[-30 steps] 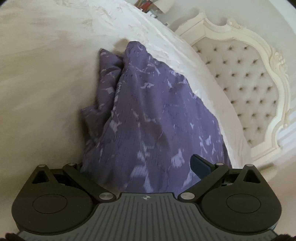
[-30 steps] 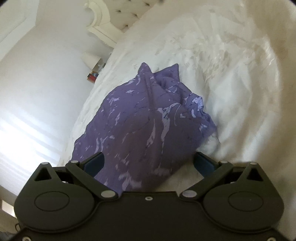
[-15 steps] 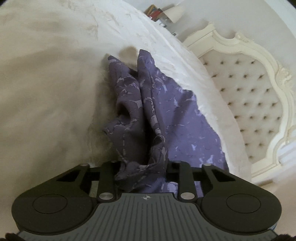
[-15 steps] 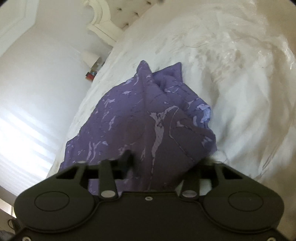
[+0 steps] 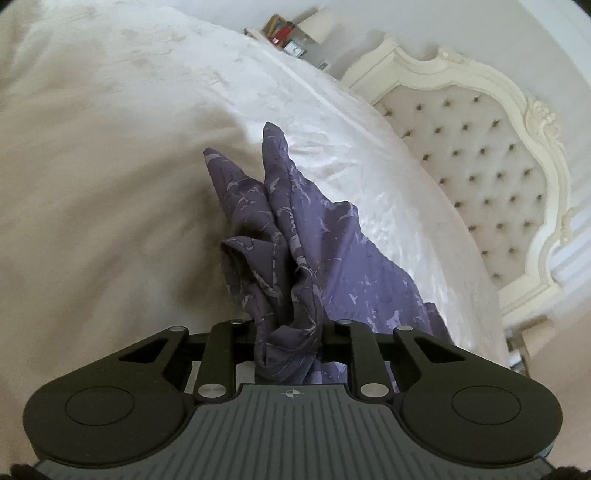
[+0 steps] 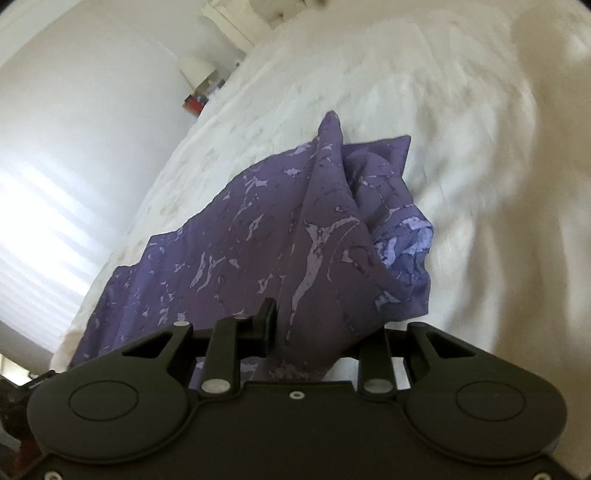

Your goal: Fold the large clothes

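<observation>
A purple garment (image 5: pixel 314 240) with pale marbled print lies bunched on a white bed (image 5: pixel 110 184). My left gripper (image 5: pixel 288 332) has a thick gather of it between its jaws, which are still closing on the fabric; the cloth rises from the bed in a narrow ridge. In the right wrist view the same garment (image 6: pixel 258 240) spreads out to the left, and my right gripper (image 6: pixel 317 332) is closing on another bunched edge. Its left pad (image 6: pixel 269 325) presses the cloth. The right pad is hidden under the fabric.
A cream tufted headboard (image 5: pixel 480 177) stands at the right of the bed. A lamp and books (image 5: pixel 291 33) sit on a nightstand beyond the bed; the lamp (image 6: pixel 197 70) also shows against a white wall. White bedding (image 6: pixel 480 184) stretches to the right.
Both grippers went from wide open to closed on the garment. The left one has lifted and drawn back, pulling the cloth into a narrow ridge. The right one shifted slightly.
</observation>
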The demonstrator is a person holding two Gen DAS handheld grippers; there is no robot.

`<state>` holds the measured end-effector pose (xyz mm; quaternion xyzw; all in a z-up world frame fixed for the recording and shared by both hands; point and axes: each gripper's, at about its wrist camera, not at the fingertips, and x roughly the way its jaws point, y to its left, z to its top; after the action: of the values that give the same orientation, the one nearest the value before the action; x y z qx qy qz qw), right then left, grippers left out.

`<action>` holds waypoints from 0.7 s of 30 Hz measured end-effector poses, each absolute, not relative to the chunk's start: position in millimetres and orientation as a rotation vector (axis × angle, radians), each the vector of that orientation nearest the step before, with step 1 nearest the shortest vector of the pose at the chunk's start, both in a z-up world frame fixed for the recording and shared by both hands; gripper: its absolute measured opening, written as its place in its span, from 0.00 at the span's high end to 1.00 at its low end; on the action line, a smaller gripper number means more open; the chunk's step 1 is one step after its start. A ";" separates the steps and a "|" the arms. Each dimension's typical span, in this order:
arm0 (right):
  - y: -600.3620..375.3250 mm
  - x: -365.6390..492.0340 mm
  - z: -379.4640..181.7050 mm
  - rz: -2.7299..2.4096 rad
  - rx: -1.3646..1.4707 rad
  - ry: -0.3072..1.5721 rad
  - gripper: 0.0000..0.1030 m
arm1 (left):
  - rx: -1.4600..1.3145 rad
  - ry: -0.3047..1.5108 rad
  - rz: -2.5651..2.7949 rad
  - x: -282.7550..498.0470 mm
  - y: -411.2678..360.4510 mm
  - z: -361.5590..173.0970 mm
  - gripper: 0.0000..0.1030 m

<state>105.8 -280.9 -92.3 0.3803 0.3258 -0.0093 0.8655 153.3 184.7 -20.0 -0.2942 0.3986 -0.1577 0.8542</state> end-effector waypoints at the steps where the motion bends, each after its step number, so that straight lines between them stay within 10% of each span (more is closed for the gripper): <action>1: -280.8 99.2 -93.7 -0.012 0.810 0.689 0.63 | -0.618 0.839 -0.331 145.8 188.0 -19.1 0.79; 8: -274.4 76.5 -95.2 -0.017 0.794 0.718 0.59 | -0.623 0.853 -0.314 105.0 205.0 -29.2 0.78; 13: -278.7 72.8 -91.2 -0.111 0.742 0.700 0.31 | -0.553 0.848 -0.218 105.8 206.5 -36.6 0.68; 21: -278.5 58.0 -77.8 -0.226 0.637 0.603 0.18 | -0.368 0.672 -0.093 82.4 196.4 -9.0 0.53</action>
<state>58.0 -278.5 -77.8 0.3079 0.2911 -0.1092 0.8992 82.4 196.4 -9.0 -0.1793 0.3279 -0.0453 0.9264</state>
